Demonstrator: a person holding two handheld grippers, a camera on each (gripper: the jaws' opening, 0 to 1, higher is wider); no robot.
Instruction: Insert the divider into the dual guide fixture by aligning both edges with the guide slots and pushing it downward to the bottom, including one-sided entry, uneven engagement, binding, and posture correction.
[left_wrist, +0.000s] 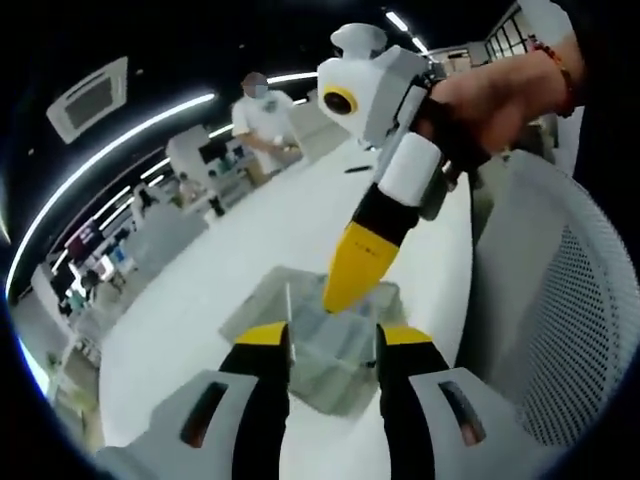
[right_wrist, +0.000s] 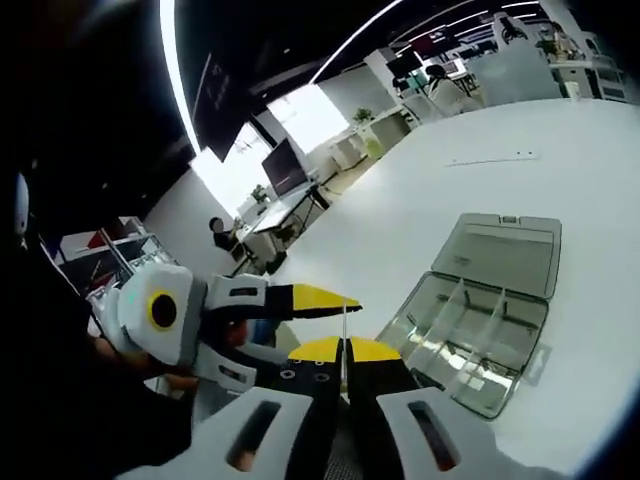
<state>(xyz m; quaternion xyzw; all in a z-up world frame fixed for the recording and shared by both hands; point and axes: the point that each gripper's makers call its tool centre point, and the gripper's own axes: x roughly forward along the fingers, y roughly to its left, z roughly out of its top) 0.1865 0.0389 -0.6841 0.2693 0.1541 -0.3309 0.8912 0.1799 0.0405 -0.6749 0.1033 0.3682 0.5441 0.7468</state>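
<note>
Here the right claw (right_wrist: 345, 350) pinches the thin divider (right_wrist: 345, 322)

Clear compartment box (right_wrist: 478, 310), lid open, on white table; thin clear divider (right_wrist: 344, 335) upright nearby.

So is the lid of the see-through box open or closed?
Open. In the right gripper view the lid is swung back flat on the white table, and the clear box shows its dividers inside.

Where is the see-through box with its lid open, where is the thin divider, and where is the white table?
see-through box (right_wrist: 470, 335): right gripper view, its inside floor.
thin divider (right_wrist: 344, 335): right gripper view, its upright edge above the right gripper's jaws.
white table (right_wrist: 420, 215): right gripper view, bare top.
</note>
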